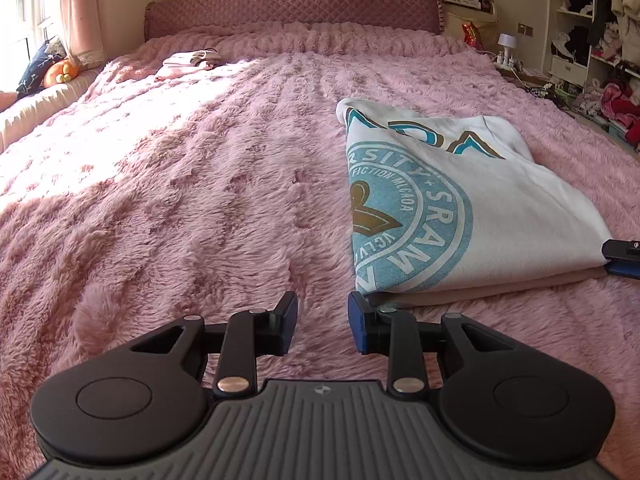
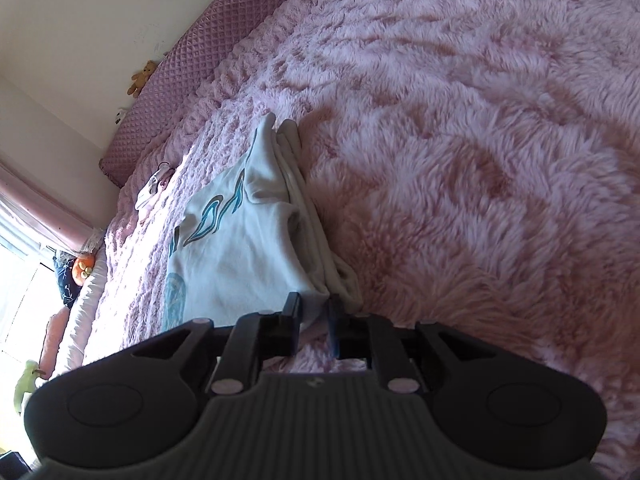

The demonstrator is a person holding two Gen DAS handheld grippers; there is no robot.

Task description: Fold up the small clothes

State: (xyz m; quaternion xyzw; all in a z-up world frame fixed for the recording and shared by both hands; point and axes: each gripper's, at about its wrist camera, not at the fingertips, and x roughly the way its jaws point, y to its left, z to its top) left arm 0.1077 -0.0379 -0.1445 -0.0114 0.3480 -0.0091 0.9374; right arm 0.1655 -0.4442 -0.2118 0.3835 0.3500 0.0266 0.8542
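left wrist: folded white shirt (image 1: 500,208); left tongs (image 1: 322,324) parted, empty; right tongs (image 2: 314,316) slightly parted around its corner.

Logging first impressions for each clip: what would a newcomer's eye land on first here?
The fluffy pink blanket covering the whole bed, and on it a folded white T-shirt with a big teal round print, lying right of the left tool. The right tool sits at the shirt's near corner, cloth between its fingers. A small folded pile lies far off near the quilted headboard.
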